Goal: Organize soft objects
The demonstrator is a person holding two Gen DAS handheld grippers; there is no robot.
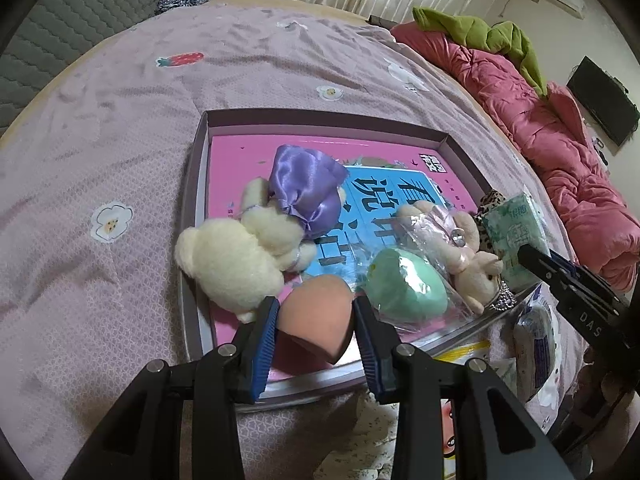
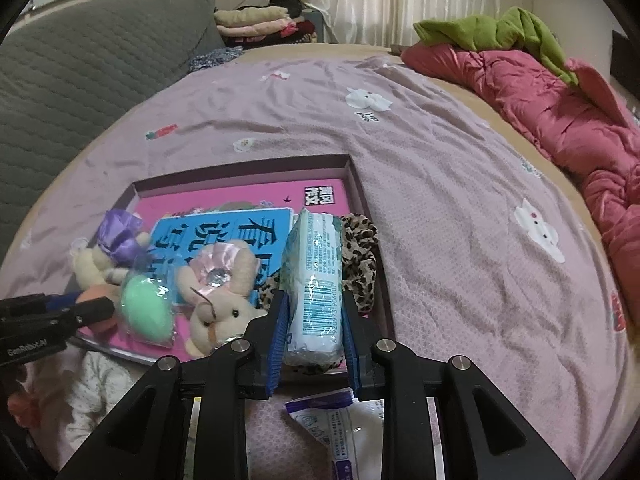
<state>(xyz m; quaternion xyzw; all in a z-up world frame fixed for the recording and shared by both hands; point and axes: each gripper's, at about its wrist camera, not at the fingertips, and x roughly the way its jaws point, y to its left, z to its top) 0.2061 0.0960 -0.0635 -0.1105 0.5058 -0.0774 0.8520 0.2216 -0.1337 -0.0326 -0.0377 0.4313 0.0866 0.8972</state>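
A shallow mauve cardboard box (image 1: pixel 452 140) lies on a bed covered by a lilac sheet (image 1: pixel 120 152) printed with small flowers and strawberries; a pink and blue book (image 2: pixel 224 204) lines its floor. The left gripper (image 1: pixel 314 316) has its 2 blue-padded fingers (image 1: pixel 266 340) closed on a peach-coloured teardrop makeup sponge (image 1: pixel 320 312), held over the near edge of the box. The right gripper (image 2: pixel 314 336) has its fingers (image 2: pixel 280 332) on either side of a white and turquoise plastic-wrapped tissue pack (image 2: pixel 316 280), pads against its sides, above the right part of the box. Inside lie a cream plush bear in a purple satin dress (image 1: pixel 256 240), a mint-green sponge in a clear bag (image 1: pixel 404 284), a beige plush rabbit with a pink bow (image 2: pixel 216 300) and a leopard-print fabric scrunchie (image 2: pixel 360 256). A crumpled pink quilt (image 2: pixel 560 112) lies along the right of the bed.
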